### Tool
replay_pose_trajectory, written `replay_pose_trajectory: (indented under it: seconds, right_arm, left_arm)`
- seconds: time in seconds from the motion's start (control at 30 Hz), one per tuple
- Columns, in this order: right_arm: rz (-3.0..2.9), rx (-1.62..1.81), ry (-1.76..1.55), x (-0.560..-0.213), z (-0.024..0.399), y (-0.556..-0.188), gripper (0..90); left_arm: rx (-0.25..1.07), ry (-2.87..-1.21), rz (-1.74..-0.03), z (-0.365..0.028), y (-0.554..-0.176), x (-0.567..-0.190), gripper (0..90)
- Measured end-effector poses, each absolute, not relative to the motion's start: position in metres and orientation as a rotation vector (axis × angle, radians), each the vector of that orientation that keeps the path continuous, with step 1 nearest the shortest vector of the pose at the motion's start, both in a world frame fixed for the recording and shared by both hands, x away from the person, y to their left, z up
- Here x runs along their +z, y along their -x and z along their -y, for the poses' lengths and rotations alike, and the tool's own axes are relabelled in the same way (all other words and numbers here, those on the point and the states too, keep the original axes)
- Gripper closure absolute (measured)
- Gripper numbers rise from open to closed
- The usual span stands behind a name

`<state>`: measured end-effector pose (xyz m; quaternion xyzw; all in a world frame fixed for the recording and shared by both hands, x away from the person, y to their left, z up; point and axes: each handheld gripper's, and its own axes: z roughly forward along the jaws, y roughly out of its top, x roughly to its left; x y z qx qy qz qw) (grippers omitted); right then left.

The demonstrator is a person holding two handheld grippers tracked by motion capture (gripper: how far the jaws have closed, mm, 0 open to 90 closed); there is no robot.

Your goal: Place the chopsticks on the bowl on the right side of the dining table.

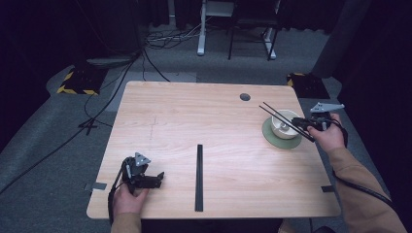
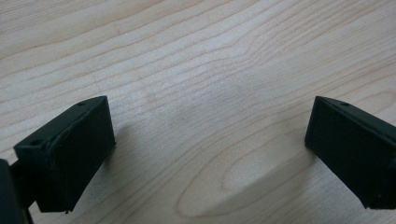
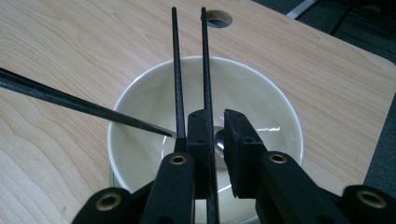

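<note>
Left hand [image 1: 127, 198] low at near-left of table, forearm in from bottom edge. I see left gripper [image 1: 159, 178] lying level, pointing right, jaws spread wide with nothing between. Right forearm, tan sleeve, angles in from lower right; right hand [image 1: 329, 136] raised at far-right. Right gripper [image 1: 297, 120] points left, jaws nearly together, narrow gap between pads [image 3: 237, 154].

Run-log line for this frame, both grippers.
left gripper: open, low over table | right gripper: jaws narrowly apart above white bowl on green saucer | chopsticks: two, black, beside one jaw, across bowl
</note>
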<state>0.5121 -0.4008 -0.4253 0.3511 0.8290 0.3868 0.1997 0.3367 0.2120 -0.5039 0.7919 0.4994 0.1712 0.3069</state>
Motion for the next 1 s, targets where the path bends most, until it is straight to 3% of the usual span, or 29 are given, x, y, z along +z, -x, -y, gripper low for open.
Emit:
replay_pose_trajectory:
  seconds: [0.23, 0.4, 0.6, 0.77, 1.0]
  right_arm:
    - [-2.281, 1.119, -0.990, -0.420, 0.392, -0.511, 60.9]
    - [-2.297, 1.108, -0.994, -0.423, 0.381, -0.514, 57.9]
    - [-2.310, 1.051, -1.032, -0.431, 0.378, -0.519, 59.8]
    - [-2.353, 1.024, -0.997, -0.432, 0.375, -0.520, 72.5]
    - [-2.399, 1.047, -0.956, -0.432, 0.369, -0.516, 72.3]
  left_arm:
    - [0.453, -2.095, -1.321, -0.212, -0.337, -0.504, 1.7]
    - [0.453, -2.095, -1.321, -0.212, -0.337, -0.504, 1.7]
    - [0.453, -2.095, -1.321, -0.212, -0.337, -0.504, 1.7]
    - [0.452, -2.095, -1.321, -0.212, -0.337, -0.504, 1.7]
    - [0.453, -2.095, -1.321, -0.212, -0.337, -0.504, 1.7]
